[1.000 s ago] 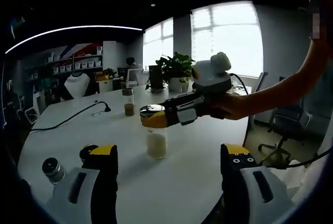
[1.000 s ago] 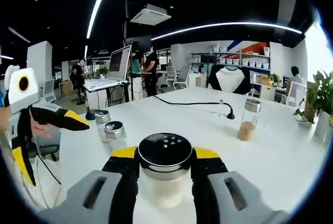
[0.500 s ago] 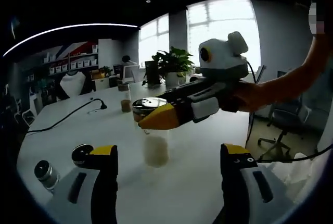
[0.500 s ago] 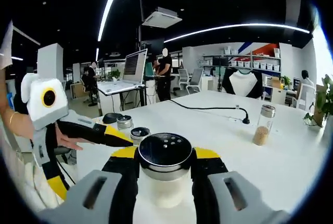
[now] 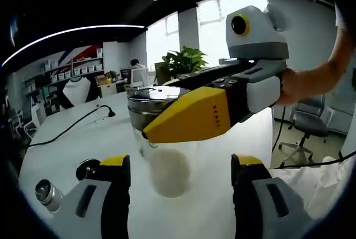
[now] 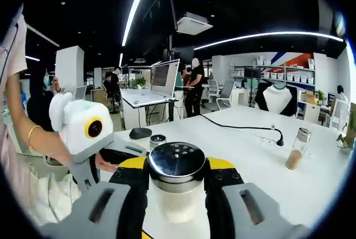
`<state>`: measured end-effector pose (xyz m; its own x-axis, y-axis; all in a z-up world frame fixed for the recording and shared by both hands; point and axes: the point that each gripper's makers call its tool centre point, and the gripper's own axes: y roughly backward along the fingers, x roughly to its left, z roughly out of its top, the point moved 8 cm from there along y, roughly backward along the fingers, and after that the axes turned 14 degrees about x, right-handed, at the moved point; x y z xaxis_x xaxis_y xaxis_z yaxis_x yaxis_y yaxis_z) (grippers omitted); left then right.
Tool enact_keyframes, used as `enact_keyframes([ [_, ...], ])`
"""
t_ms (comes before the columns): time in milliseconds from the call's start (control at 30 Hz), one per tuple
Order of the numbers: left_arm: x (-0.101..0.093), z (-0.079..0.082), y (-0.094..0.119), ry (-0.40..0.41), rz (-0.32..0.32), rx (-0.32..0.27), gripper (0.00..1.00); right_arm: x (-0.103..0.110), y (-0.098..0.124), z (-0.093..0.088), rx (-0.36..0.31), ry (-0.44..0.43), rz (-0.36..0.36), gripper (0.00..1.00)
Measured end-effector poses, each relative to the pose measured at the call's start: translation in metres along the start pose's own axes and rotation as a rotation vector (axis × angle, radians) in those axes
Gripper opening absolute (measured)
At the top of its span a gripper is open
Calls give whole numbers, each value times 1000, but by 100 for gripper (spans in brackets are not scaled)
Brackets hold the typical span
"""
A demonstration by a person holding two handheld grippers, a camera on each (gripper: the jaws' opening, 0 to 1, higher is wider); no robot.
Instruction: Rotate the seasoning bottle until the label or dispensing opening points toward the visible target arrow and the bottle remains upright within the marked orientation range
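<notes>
The seasoning bottle (image 5: 167, 173) is clear glass with pale contents and a metal shaker cap (image 5: 146, 95), and it stands upright. My right gripper (image 5: 151, 115) comes in from the right of the left gripper view, its yellow jaws shut around the cap. In the right gripper view the perforated cap (image 6: 177, 160) sits between my right gripper's (image 6: 177, 177) shut jaws. My left gripper (image 5: 181, 168) is open, one jaw on each side of the bottle's glass body; I cannot tell whether they touch it. Its white body (image 6: 83, 130) shows at the left.
The white table (image 5: 67, 150) carries two small capped jars (image 5: 47, 192) (image 5: 89, 167) at my left, a black cable (image 5: 72, 127), a tall bottle of brown grains (image 6: 295, 149), a small jar (image 6: 157, 139) and a black mouse (image 6: 140, 133). A plant (image 5: 183, 61) and an office chair (image 5: 311, 130) stand beyond.
The left gripper has closed in on the bottle, which now looms large between its open jaws. The right gripper stays shut on the cap while its view has swung leftward.
</notes>
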<state>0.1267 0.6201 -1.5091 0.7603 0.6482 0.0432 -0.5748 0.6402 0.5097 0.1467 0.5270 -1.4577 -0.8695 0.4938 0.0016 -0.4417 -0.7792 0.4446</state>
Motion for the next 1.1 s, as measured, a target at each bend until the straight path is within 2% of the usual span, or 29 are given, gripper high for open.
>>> enact_keyframes([
  [200,10,1,-2,-6,12,-2,62,8,2,5,-7,12,21,36],
  [300,13,5,-3,-10,-3,-20,54,11,4,7,-11,13,37,36],
  [333,13,6,-4,-20,-20,-23,50,12,4,7,-10,13,40,36],
  [367,7,6,-5,-38,-83,-18,47,13,5,7,-11,14,40,36],
  [400,9,4,-5,-20,-59,-5,45,13,5,7,-9,19,38,36],
  [500,7,6,-8,-32,-69,-26,45,13,8,6,-16,11,36,36],
  [633,4,7,-8,-23,-22,-50,45,17,9,6,-38,36,13,36],
  [667,2,6,-7,-7,-16,-57,45,19,9,6,-42,60,1,36],
  [800,-4,4,-8,62,9,-61,45,24,7,3,-42,60,-26,37],
  [900,-5,1,-9,49,90,-34,44,26,6,-2,-44,52,-65,37],
  [967,-6,-1,-9,56,115,-25,44,27,5,-4,-54,24,-98,37],
  [1067,-8,-2,-8,92,163,-26,44,31,1,-6,-65,19,-152,37],
  [1100,-8,-2,-8,129,211,-27,44,32,-2,-5,-70,20,-173,37],
])
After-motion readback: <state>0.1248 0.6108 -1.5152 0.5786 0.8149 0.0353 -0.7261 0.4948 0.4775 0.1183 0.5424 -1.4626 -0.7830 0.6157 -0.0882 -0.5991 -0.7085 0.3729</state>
